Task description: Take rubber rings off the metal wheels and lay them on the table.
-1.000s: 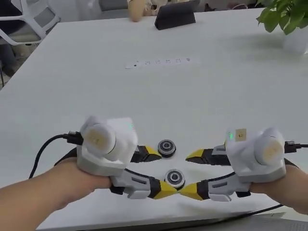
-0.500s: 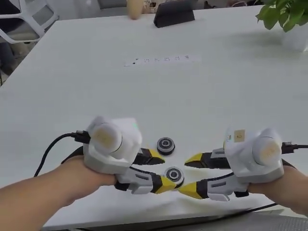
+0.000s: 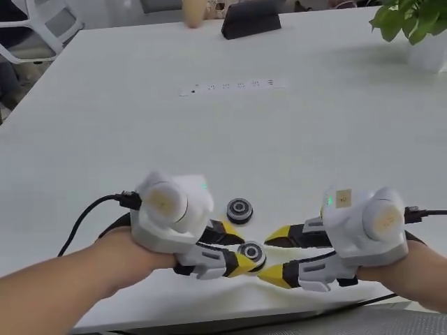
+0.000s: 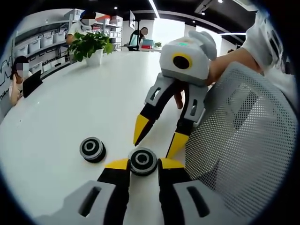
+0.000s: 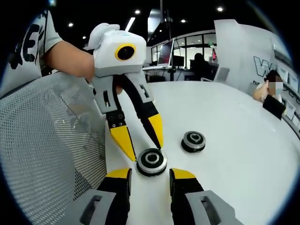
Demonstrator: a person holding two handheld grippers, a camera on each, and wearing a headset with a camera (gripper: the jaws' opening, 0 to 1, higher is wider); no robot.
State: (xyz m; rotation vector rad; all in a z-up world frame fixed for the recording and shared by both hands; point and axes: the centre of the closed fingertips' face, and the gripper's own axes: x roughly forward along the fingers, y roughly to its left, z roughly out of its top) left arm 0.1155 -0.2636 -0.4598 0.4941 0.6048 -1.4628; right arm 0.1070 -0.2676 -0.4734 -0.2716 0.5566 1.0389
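- The left gripper (image 3: 243, 248) has slid forward – its yellow tips now sit either side of the near wheel (image 4: 143, 161).
- Its jaws are part open, tips just beside the wheel's rim.
- The right gripper (image 3: 265, 258) faces it, jaws spread wide – holding nothing, the same wheel just ahead.
- The far wheel (image 3: 239, 208) lies nearby on the white table (image 3: 279, 139).
- Both wheels wear their black rubber rings.
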